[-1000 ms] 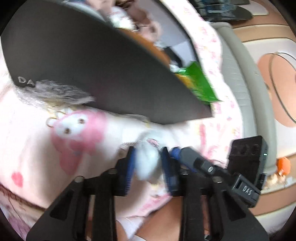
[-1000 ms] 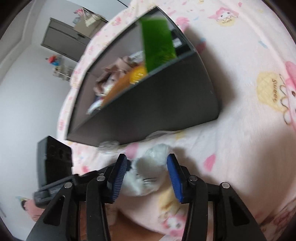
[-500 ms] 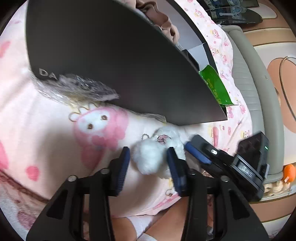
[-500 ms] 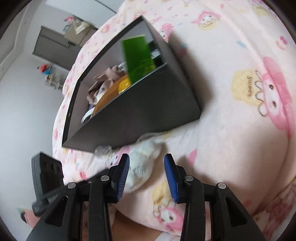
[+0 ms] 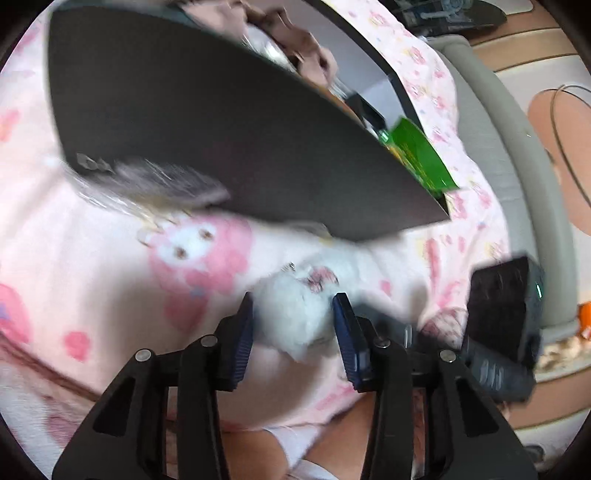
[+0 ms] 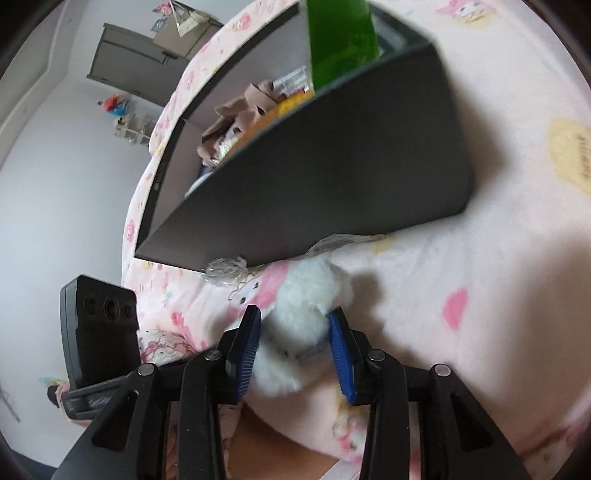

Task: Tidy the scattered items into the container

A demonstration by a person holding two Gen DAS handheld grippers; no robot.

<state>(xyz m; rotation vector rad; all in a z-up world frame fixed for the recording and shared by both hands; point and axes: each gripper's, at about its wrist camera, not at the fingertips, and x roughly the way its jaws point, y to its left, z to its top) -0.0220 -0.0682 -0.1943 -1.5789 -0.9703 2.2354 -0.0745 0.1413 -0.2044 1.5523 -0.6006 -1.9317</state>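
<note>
A small white fluffy plush toy [image 5: 295, 314] lies on the pink patterned blanket just in front of the dark box [image 5: 221, 129]. My left gripper [image 5: 293, 325] has its blue pads on both sides of the plush. My right gripper [image 6: 293, 332] also brackets the same plush [image 6: 306, 314] from the other side, pads against its fur. The box [image 6: 332, 177] holds a green packet [image 6: 340, 33], brown fabric and other items. A crinkled clear wrapper [image 5: 147, 184] lies against the box's front wall.
The pink blanket [image 6: 480, 314] spreads to the right of the box. A grey padded bed edge [image 5: 491, 129] runs along the right in the left wrist view. A grey cabinet [image 6: 136, 77] stands against the far wall.
Both grippers have moved in closer around the plush, and the pads now press its sides. The box looms larger in the right wrist view.
</note>
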